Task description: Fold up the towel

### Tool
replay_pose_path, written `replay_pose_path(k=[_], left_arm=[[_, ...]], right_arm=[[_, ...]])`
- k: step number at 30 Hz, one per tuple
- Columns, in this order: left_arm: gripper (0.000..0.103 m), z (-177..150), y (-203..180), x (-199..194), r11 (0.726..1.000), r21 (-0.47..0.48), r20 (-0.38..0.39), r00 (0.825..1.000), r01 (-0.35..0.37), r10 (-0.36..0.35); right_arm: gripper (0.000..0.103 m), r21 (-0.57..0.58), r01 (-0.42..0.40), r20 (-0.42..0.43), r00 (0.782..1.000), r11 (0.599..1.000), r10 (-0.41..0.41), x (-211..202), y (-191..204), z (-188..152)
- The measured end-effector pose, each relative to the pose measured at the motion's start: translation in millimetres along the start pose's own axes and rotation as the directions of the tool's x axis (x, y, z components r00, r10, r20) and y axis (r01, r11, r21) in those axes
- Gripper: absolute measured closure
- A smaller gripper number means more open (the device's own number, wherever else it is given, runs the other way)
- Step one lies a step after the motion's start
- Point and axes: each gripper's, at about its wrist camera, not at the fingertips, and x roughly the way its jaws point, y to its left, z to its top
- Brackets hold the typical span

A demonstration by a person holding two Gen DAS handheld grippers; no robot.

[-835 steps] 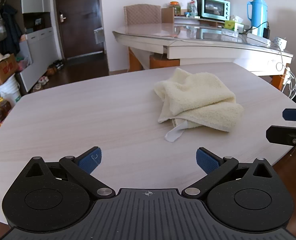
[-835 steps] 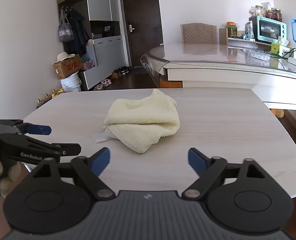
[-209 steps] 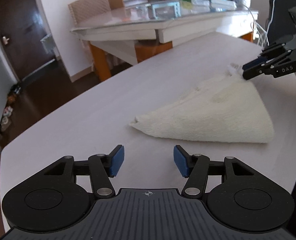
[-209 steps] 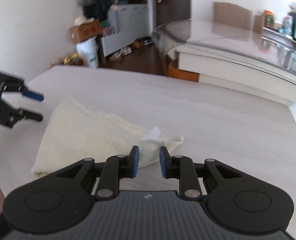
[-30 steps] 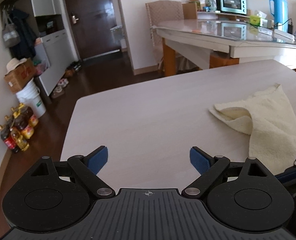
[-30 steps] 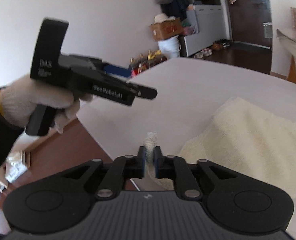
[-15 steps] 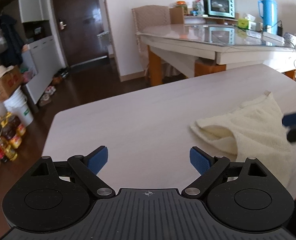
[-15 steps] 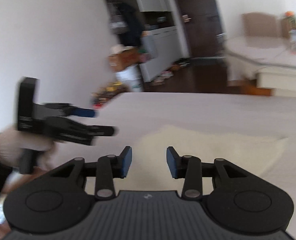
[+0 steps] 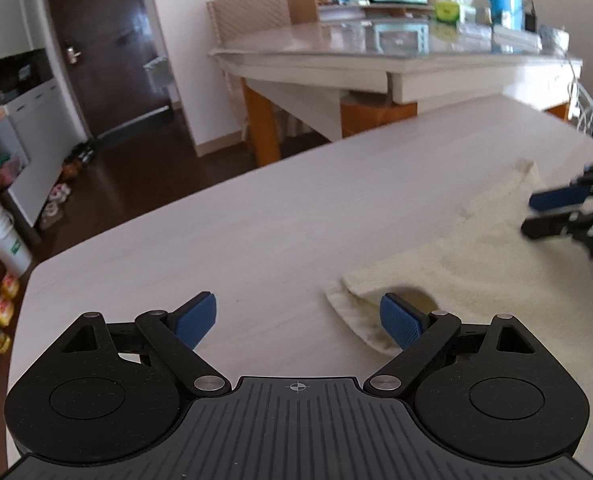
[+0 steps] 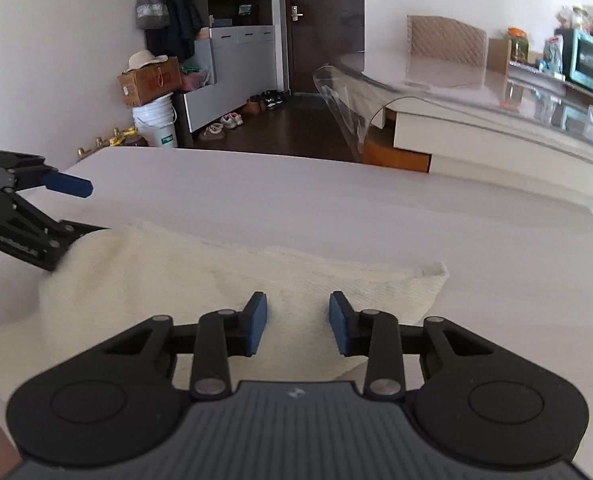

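While the towel [image 10: 224, 280] lies half-folded, we regrasp.
Left gripper [image 9: 296, 316] gapes empty; right gripper [image 10: 298, 320] is closing, empty; next, pinch a corner.

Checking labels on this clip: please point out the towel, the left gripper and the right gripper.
towel [image 10: 168, 280]: right wrist view, its flat top layer.
left gripper [image 9: 298, 316]: left wrist view, midway between its open blue pads.
right gripper [image 10: 298, 322]: right wrist view, midway between its closing pads, above the towel.
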Motion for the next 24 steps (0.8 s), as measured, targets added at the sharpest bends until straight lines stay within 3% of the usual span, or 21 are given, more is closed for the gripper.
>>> replay_pose_path(k=[4, 7, 12, 15, 19, 24], left_arm=[[0.009, 2.4, 0.9, 9.5, 1.0, -0.008, -0.002, 1.0, 0.002, -0.002], [0.01, 5.8, 1.6, 10.1, 1.0, 0.002, -0.016, 1.0, 0.016, -0.016], [0.01, 10.0, 17.8, -10.1, 0.989, -0.03, -0.008, 0.99, 0.142, -0.143], [0.017, 11.9, 21.5, -22.1, 0.976, -0.039, -0.009, 0.977, 0.215, -0.215], [0.027, 16.6, 13.8, -29.3, 0.944, -0.055, -0.006, 0.945, 0.325, -0.326], [0.036, 25.8, -5.5, -19.3, 0.941, -0.035, -0.034, 0.94, 0.338, -0.339]], right_arm=[[0.063, -0.019, 0.087, 0.004, 0.996, 0.996, -0.087, 17.9, -14.9, 9.1], [0.059, -0.016, 0.108, -0.008, 0.994, 0.994, -0.108, 24.7, -20.8, 14.8], [0.061, -0.024, 0.106, 0.018, 0.994, 0.994, -0.105, 13.8, -14.7, 17.2], [0.061, -0.019, 0.097, 0.037, 0.995, 0.995, -0.096, 6.0, -11.4, 16.7], [0.061, -0.007, 0.083, 0.046, 0.996, 0.997, -0.083, 3.5, -9.9, 17.8], [0.061, 0.01, 0.063, 0.055, 0.996, 0.998, -0.064, -3.7, -7.5, 17.9]])
